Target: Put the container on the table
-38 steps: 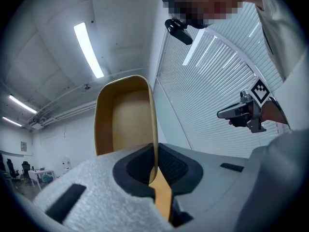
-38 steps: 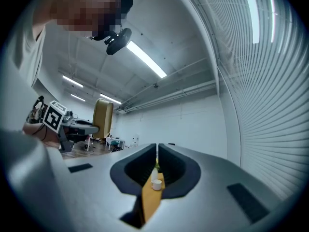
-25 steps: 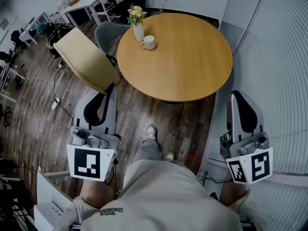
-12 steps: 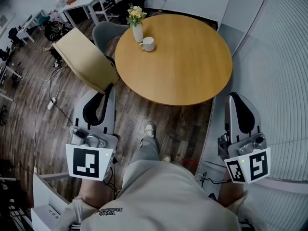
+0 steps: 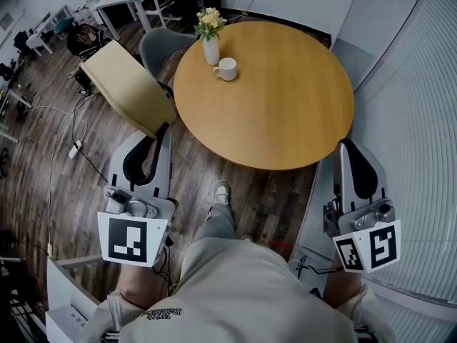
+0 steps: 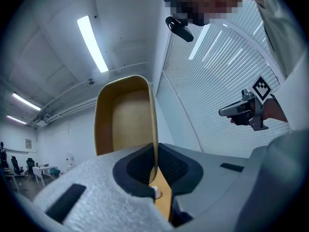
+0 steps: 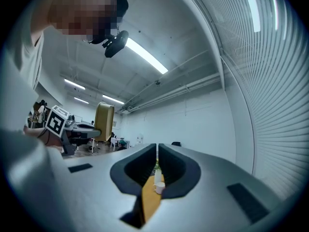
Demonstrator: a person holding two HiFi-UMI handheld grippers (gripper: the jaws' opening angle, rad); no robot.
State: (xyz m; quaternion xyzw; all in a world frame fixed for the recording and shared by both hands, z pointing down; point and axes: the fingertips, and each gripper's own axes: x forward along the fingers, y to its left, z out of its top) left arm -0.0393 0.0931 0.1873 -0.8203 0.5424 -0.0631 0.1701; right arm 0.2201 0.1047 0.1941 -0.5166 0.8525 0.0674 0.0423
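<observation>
Head view shows the round counter (image 5: 285,98) nearer the person than a second ago, so the approach is under way and placement has not begun. Left tongs (image 5: 164,133) stay clenched on the wall of the container (image 5: 125,84), which hangs just off the counter's left edge. Right tongs (image 5: 348,146) are closed on nothing at the counter's near right edge.

There was one round wooden table (image 5: 285,98), one white mug (image 5: 228,68), one white vase of yellow flowers (image 5: 211,50), one tan box-shaped container (image 5: 125,88) and one grey chair (image 5: 161,47).
</observation>
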